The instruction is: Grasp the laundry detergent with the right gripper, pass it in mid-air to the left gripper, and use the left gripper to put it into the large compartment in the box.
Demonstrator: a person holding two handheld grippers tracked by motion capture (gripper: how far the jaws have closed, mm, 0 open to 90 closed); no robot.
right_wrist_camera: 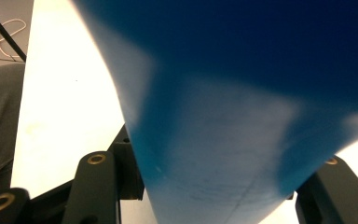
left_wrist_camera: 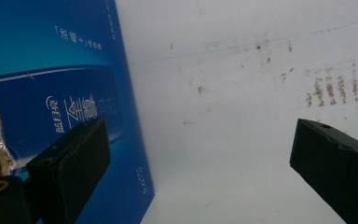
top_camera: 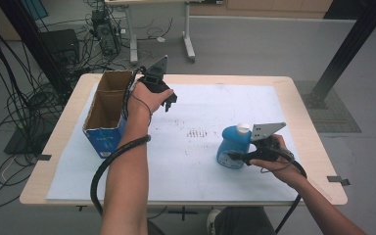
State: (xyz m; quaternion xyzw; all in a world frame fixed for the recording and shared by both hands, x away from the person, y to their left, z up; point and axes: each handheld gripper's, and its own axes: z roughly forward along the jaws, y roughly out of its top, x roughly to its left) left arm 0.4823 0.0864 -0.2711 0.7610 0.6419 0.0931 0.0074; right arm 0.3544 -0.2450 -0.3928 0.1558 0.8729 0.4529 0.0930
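While sitting upright on the white mat [top_camera: 186, 161] toward the near right of the worktop [top_camera: 303, 98], the blue bottle [top_camera: 233, 146] is being clamped between the jaws of the right gripper [top_camera: 240, 157]. Farther back at the left, the left gripper [top_camera: 169, 102] is hanging wide and empty just beside the open cardboard box [top_camera: 108, 110].

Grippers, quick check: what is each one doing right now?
Left gripper: open, jaws wide apart, holding nothing, beside the blue cardboard box.
Right gripper: closed on the blue bottle, which stands on the white mat.
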